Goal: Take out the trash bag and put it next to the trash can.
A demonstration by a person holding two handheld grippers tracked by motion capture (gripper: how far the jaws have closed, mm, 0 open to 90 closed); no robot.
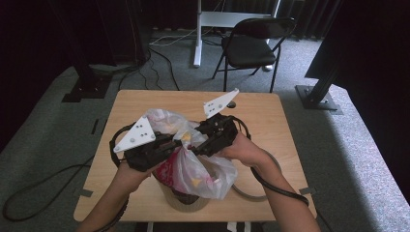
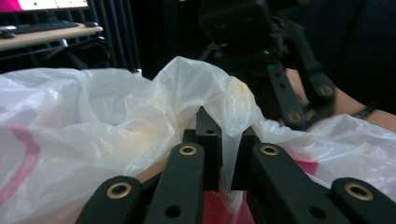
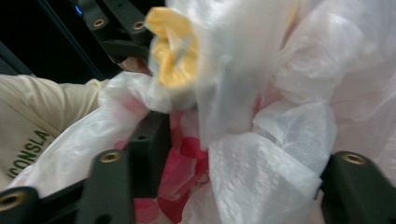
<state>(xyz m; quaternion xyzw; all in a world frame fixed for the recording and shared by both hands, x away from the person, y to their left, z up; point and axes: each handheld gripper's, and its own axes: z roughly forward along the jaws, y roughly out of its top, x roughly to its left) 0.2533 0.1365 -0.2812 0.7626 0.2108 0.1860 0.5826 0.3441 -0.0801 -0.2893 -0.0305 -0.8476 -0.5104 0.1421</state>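
At the frame's centre the translucent white-and-pink plastic bag (image 1: 193, 164) hung between both grippers: the left gripper (image 1: 170, 144) pinched its rim tight, while the right gripper (image 1: 197, 140) stood spread around bunched film.

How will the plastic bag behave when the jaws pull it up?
The bag will probably stay floppy: its thin film is crumpled and sags over the bin. It looks light, since one pinched fold in the left gripper holds it. It may tear or slip, being so thin.
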